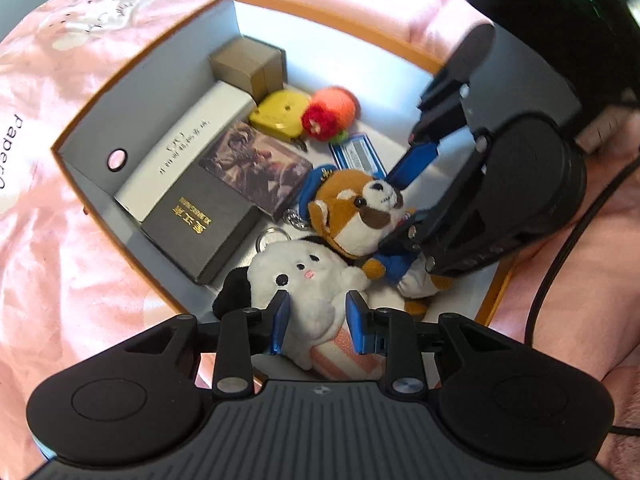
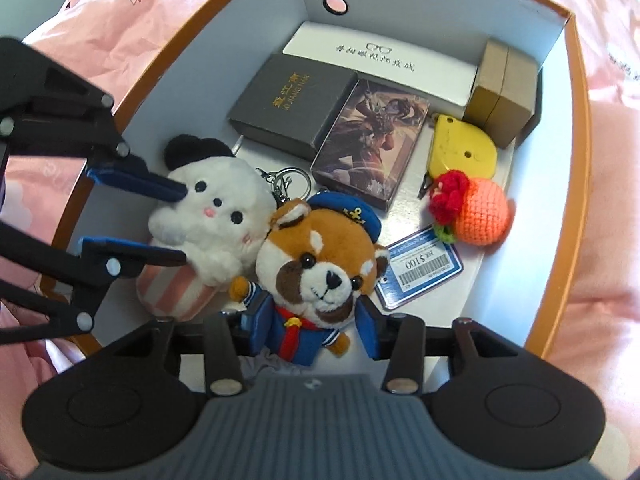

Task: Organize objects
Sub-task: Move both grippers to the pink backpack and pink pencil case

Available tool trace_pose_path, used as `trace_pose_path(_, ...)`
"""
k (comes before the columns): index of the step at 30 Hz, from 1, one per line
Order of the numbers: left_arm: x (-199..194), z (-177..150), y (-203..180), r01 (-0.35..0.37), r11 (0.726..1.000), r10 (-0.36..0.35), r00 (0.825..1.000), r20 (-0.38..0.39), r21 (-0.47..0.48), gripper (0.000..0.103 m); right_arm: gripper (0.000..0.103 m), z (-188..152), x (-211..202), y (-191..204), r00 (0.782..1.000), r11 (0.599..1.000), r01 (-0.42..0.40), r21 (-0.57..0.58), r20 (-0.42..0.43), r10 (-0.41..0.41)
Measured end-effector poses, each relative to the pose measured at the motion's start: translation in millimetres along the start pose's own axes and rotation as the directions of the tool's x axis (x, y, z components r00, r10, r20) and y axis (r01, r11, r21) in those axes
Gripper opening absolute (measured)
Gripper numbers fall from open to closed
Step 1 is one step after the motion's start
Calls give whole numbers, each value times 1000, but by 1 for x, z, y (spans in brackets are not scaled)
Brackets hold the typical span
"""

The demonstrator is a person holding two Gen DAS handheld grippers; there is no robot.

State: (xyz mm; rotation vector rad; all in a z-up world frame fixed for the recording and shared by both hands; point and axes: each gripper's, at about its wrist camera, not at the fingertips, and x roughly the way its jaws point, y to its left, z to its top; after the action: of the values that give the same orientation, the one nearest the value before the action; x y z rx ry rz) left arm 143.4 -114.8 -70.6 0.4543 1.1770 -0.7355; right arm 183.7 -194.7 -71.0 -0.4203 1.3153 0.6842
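An orange-rimmed box (image 1: 332, 12) (image 2: 576, 120) with a white inside lies on pink bedding. In it a white plush (image 1: 304, 280) (image 2: 216, 208) with black ears lies beside a red panda plush (image 1: 356, 208) (image 2: 320, 260) in a blue sailor suit. My left gripper (image 1: 320, 318) (image 2: 182, 224) is shut on the white plush, its blue pads pressing both sides. My right gripper (image 2: 312, 324) (image 1: 390, 210) is shut on the red panda plush, one finger on each side of its body. Key rings (image 2: 288, 180) lie between the two toys.
Farther back in the box lie a black box (image 2: 292, 100), a picture card box (image 2: 372, 144), a white glasses box (image 2: 380, 60), a brown carton (image 2: 504, 92), a yellow tape measure (image 2: 460, 148), a crocheted orange (image 2: 480, 212) and a blue card (image 2: 420, 268). A black cable (image 1: 560, 252) crosses the bedding.
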Motion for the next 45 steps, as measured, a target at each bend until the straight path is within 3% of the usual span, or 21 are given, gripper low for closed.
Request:
trace_pose_path(6, -43, -19, 10, 38, 991, -17, 986, 168, -127, 34, 50, -9, -33, 10, 991, 999, 21, 37, 135, -26)
trace_pose_path(10, -76, -35, 17, 28, 970, 39, 964, 265, -242, 34, 50, -18, -61, 25, 956, 998, -2, 67, 293, -18)
trace_pose_path(14, -105, -60, 30, -9, 902, 157, 938, 308, -432, 34, 48, -25, -77, 46, 906, 994, -37, 103, 423, -10)
trace_pose_path(18, -119, -91, 31, -72, 824, 272, 921, 280, -562, 34, 40, -28, -78, 63, 873, 983, -118, 143, 486, 34)
trace_pose_path(20, -121, -107, 32, -78, 793, 288, 923, 257, -605, 34, 35, -29, -79, 77, 868, 984, -120, 129, 495, 41)
trace_pose_path(25, -109, -141, 36, -42, 700, 290, 929, 230, -712, 34, 35, -31, -78, 117, 867, 999, -35, 16, 498, 23)
trace_pose_path(27, -101, -148, 38, -43, 678, 291, 932, 215, -734, 34, 35, -29, -73, 128, 871, 1000, -4, -17, 491, 12)
trace_pose_path(34, -82, -161, 44, 9, 683, 228, 947, 224, -730, 34, 35, -26, -60, 147, 859, 986, 154, -58, 501, -105)
trace_pose_path(39, -74, -162, 43, 32, 701, 184, 957, 224, -713, 34, 35, -23, -52, 151, 869, 982, 173, -73, 481, -117)
trace_pose_path(45, -63, -162, 45, 64, 697, 145, 963, 228, -714, 39, 35, -21, -45, 152, 864, 973, 221, -72, 478, -161)
